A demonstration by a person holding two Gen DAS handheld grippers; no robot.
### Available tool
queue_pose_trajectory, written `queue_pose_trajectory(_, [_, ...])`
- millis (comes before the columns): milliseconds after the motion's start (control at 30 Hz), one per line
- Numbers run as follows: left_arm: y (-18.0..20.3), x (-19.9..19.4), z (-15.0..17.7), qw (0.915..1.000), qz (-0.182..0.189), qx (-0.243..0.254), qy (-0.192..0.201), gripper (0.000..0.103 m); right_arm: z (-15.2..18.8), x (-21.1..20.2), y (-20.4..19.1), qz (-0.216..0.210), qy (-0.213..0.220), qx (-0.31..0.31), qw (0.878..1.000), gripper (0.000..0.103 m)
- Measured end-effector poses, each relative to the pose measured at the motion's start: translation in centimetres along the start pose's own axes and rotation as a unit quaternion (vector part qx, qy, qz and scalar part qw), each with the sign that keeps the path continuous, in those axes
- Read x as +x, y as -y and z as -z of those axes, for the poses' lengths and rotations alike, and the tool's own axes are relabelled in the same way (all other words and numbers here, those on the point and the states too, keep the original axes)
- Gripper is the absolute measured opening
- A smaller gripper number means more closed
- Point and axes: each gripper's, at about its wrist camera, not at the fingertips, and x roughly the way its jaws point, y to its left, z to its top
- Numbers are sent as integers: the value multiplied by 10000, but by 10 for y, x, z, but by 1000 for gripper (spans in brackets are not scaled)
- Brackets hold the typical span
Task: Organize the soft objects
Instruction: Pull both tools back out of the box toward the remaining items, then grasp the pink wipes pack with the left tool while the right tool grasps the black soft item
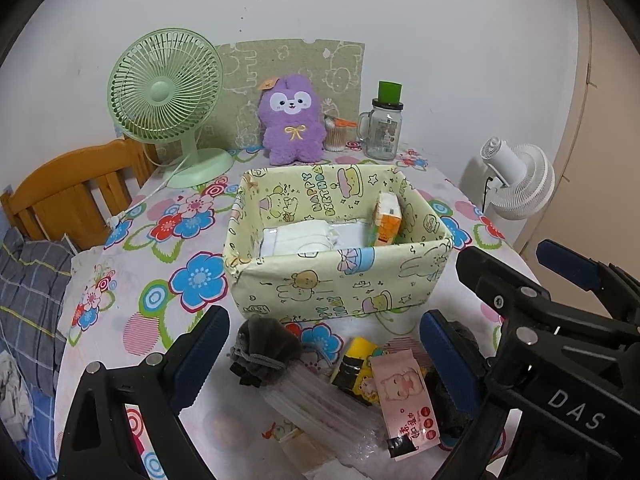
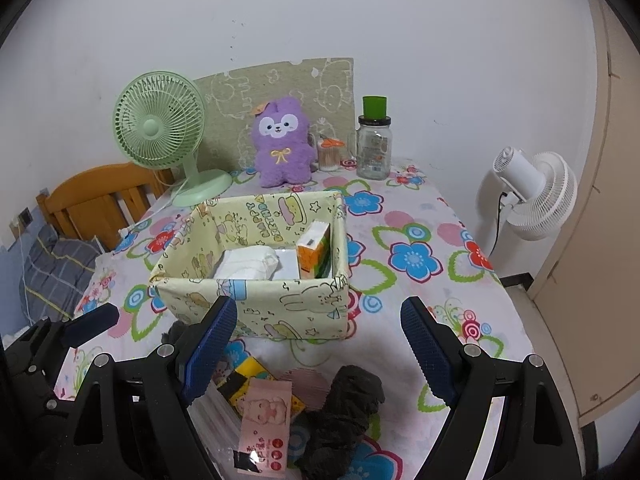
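A yellow cartoon-print fabric box (image 1: 336, 284) (image 2: 256, 300) stands mid-table, holding white packs (image 1: 296, 240) and an upright orange tissue pack (image 1: 387, 220) (image 2: 314, 256). In front of it lie a grey scrunchie pouch (image 1: 264, 350), a yellow-black pack (image 1: 356, 368), a pink tissue pack (image 1: 406, 396) (image 2: 266, 420), clear plastic sleeves (image 1: 320, 412) and a dark cloth (image 2: 344, 416). My left gripper (image 1: 324, 360) is open above these items. My right gripper (image 2: 320, 352) is open above the pink pack and dark cloth; it also shows in the left wrist view (image 1: 560, 320).
A purple plush (image 1: 292, 120) (image 2: 282, 140), a green desk fan (image 1: 168, 100), a cotton-swab jar (image 1: 334, 132) and a glass mug jar (image 1: 384, 128) stand along the back wall. A white fan (image 2: 532, 196) stands right of the table; a wooden chair (image 1: 72, 192) is at left.
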Motion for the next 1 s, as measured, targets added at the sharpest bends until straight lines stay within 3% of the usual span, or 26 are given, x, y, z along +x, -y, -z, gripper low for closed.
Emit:
queue_pose_trajectory(367, [9,1,14,10000,-8,30,23,97,14,1,6,53,-66,-2,10000,86])
queue_pose_trajectory(1000, [27,21,41,9994,-63,83,-321,96,42,20,24,83,-338,145,9993,86])
